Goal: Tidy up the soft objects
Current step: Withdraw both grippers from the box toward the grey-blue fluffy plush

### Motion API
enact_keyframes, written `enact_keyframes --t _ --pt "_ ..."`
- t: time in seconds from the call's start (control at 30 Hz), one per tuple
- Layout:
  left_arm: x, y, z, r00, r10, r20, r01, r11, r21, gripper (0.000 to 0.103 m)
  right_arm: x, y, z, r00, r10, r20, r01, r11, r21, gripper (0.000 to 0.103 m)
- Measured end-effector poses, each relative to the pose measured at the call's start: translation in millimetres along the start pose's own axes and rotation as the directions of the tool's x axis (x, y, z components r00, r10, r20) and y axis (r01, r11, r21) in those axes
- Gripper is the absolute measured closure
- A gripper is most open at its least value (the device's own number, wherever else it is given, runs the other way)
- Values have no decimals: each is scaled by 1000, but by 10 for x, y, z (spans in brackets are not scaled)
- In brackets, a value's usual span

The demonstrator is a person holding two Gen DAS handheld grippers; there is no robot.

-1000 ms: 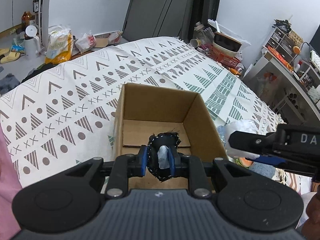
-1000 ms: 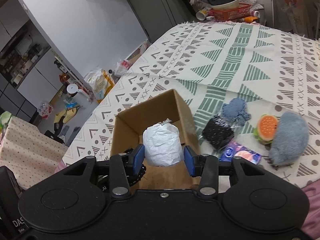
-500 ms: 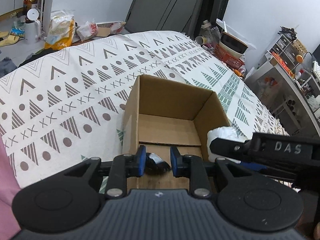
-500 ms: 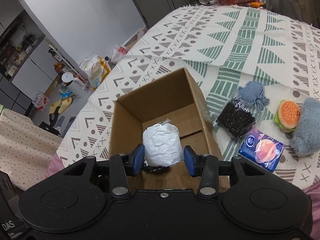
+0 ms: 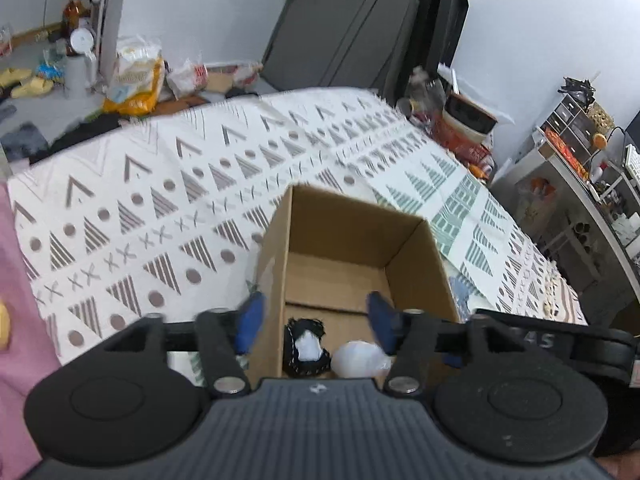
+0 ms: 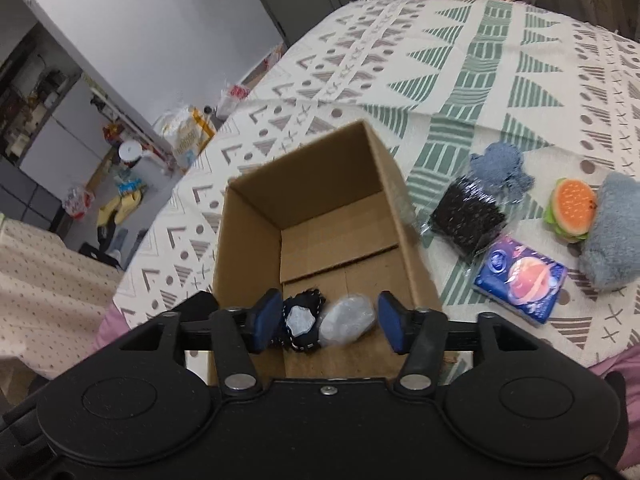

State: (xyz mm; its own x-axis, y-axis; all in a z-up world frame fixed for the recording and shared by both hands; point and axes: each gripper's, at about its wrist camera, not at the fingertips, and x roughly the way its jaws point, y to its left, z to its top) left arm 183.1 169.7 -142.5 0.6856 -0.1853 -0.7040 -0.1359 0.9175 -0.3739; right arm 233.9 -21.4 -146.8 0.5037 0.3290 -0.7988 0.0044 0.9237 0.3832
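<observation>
An open cardboard box (image 5: 404,240) (image 6: 256,216) stands on the patterned bedspread. On its floor at the near end lie a black-and-white soft item (image 5: 306,346) (image 6: 302,320) and a white wrapped bundle (image 5: 360,360) (image 6: 347,318), side by side. My left gripper (image 5: 316,322) hangs open above the box's near edge, holding nothing. My right gripper (image 6: 328,322) is open too, above the two items. To the right of the box lie a black mesh pouch (image 6: 466,216), a blue knitted piece (image 6: 500,164), a burger plush (image 6: 570,210), a grey-blue furry plush (image 6: 612,232) and a blue tissue pack (image 6: 520,280).
The bedspread (image 5: 160,208) stretches wide to the left of the box and beyond it. Bags and bottles clutter the floor (image 5: 132,76) past the bed's far edge. Shelving with clutter (image 5: 572,152) stands at the right. Pink cloth (image 5: 16,320) lies at the near left.
Both grippers opened wide. The black-and-white item left my left gripper and the white bundle left my right one; both now lie in the box. Both grippers have pulled back.
</observation>
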Motion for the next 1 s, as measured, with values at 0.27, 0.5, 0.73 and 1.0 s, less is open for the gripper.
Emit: enact_keyframes --t 0.27,0.5,0.73,1.0 --pt "-125 -261 14 995 90 44 -93 993 66 16 -445 -264 94 995 -26 100 26 1000 5 19" --pt "-226 -525 -6 993 114 31 -117 986 122 12 -697 -540 125 991 -39 130 37 999 20 11" --pt "-348 -793 4 991 133 29 -135 983 121 6 -957 -813 175 986 -40 160 37 999 23 4" --pt "-412 -1159 -51 990 137 41 -142 975 169 1 -1163 -1193 250 981 -18 191 6 998 60 0"
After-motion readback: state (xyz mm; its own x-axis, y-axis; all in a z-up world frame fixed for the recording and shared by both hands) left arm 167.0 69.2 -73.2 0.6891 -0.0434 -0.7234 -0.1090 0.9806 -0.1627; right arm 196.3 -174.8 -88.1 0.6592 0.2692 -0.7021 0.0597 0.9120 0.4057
